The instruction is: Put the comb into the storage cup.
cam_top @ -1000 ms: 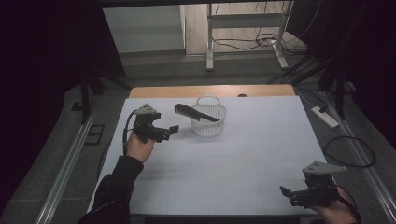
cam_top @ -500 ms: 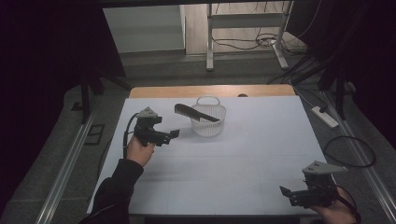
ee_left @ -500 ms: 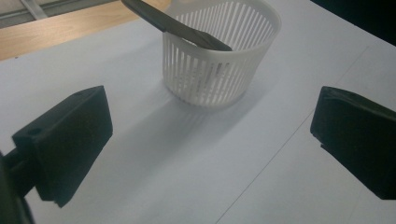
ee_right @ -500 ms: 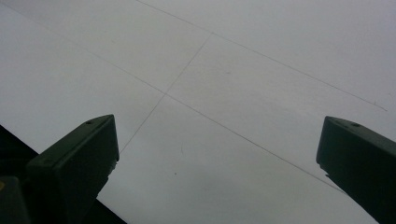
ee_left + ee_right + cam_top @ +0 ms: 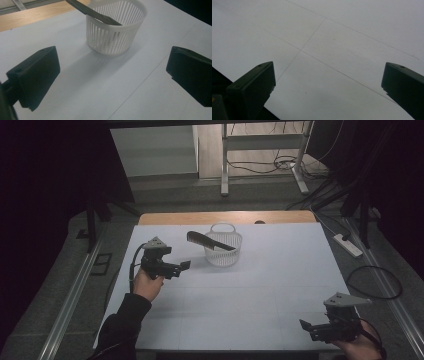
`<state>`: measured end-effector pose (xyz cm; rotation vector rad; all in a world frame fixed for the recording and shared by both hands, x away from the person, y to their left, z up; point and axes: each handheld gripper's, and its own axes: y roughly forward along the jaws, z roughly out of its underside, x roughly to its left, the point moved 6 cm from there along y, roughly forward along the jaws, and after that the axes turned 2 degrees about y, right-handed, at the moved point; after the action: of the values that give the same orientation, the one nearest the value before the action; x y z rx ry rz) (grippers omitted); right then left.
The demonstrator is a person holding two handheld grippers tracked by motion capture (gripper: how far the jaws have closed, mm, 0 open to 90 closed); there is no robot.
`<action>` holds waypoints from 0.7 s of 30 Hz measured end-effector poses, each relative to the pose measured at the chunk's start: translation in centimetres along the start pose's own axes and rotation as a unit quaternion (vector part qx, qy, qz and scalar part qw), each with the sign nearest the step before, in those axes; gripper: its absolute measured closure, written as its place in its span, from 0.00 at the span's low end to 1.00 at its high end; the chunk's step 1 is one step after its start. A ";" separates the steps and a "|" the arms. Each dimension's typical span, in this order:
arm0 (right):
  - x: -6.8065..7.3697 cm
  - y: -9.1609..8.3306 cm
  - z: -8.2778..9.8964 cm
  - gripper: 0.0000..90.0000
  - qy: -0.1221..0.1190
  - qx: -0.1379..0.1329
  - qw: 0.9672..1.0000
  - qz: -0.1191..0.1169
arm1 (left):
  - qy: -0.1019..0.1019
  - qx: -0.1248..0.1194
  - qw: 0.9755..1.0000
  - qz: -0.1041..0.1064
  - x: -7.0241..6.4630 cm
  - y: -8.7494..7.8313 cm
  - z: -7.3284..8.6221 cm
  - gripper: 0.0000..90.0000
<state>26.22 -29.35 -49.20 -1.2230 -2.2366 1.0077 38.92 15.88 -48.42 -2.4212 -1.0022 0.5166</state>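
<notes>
A white slatted basket (image 5: 223,252) stands on the white table (image 5: 260,290) near its far middle. A dark comb (image 5: 209,241) lies tilted across the basket's rim, one end inside and the other sticking out to the left. My left gripper (image 5: 184,266) is held just left of the basket, open and empty, pointing at it. In the left gripper view the basket (image 5: 116,30) and comb (image 5: 93,13) sit ahead of the wide-apart jaws of the left gripper (image 5: 112,82). My right gripper (image 5: 307,327) hovers at the near right corner, and the right gripper (image 5: 327,85) is open over bare table.
A strip of bare wood (image 5: 225,217) runs along the table's far edge. A power strip (image 5: 348,245) and cables lie on the floor to the right. Metal rails flank both sides of the table.
My left gripper has drifted slightly toward the person, still open. The right gripper, basket and comb have not moved.
</notes>
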 end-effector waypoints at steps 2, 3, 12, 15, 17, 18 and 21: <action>0.0 0.0 0.0 0.00 0.000 0.000 1.000 0.000 | -0.002 -0.001 1.000 0.000 -0.1 -0.1 0.1 0.00; 0.0 0.0 0.0 0.00 0.000 0.000 1.000 0.000 | -0.002 0.000 1.000 0.001 -0.1 -0.2 0.1 0.00; 0.0 0.0 0.0 0.00 0.000 0.000 1.000 0.001 | -0.005 -0.005 1.000 -0.005 -0.6 -1.1 0.4 0.00; 0.0 0.0 0.0 0.00 -0.001 0.000 1.000 0.001 | -0.006 -0.007 1.000 -0.008 -0.6 -1.5 0.5 0.00; 0.0 0.0 0.0 0.00 -0.002 0.000 1.000 0.000 | -0.005 -0.007 1.000 -0.010 -0.7 -1.8 0.6 0.00; 0.0 0.0 0.0 0.00 -0.002 0.000 1.000 0.000 | -0.005 -0.007 1.000 -0.011 -0.7 -1.9 0.6 0.00; 0.0 0.0 0.0 0.00 -0.001 0.000 1.000 0.000 | -0.005 -0.007 1.000 -0.011 -0.9 -2.3 0.8 0.00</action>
<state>26.21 -29.33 -49.19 -1.2234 -2.2381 1.0100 36.67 16.85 -47.68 -2.4197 -1.0402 0.5159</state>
